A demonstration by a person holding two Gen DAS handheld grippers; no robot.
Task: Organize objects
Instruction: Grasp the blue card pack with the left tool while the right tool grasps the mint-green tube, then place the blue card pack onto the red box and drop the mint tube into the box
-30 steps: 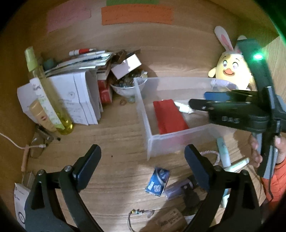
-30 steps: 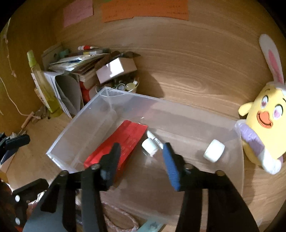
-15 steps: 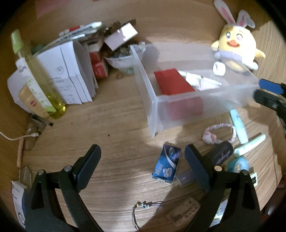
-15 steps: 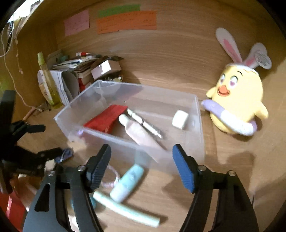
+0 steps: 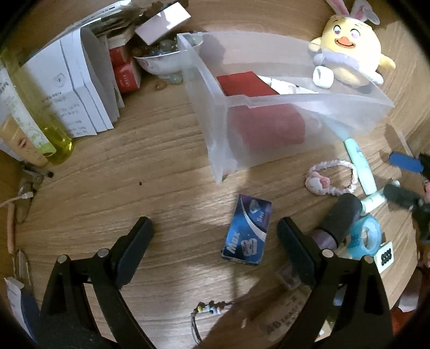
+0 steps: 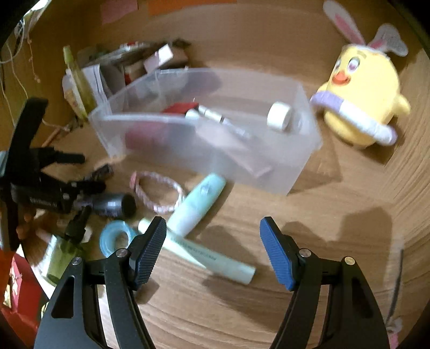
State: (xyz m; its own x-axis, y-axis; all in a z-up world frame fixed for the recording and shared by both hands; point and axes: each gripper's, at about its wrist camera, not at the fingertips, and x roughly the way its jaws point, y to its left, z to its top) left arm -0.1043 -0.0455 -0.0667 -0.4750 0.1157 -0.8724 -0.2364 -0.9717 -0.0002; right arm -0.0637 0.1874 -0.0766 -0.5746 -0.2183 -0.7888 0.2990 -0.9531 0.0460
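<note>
Both claws are being held wide and empty: the left claw above the blue packet, the right claw over the mint tubes. Crossed tubes at lower centre are risking a two-item pinch.

A wooden desk top with wavy brown lines is being seen all across the bottom. A wooden back wall is standing behind it, in the same brown wood. Pink and orange paper notes are being shown stuck high on that wall. Warm, dim light is being thrown over the wood, and dark shadows are being cast on the desk.
</note>
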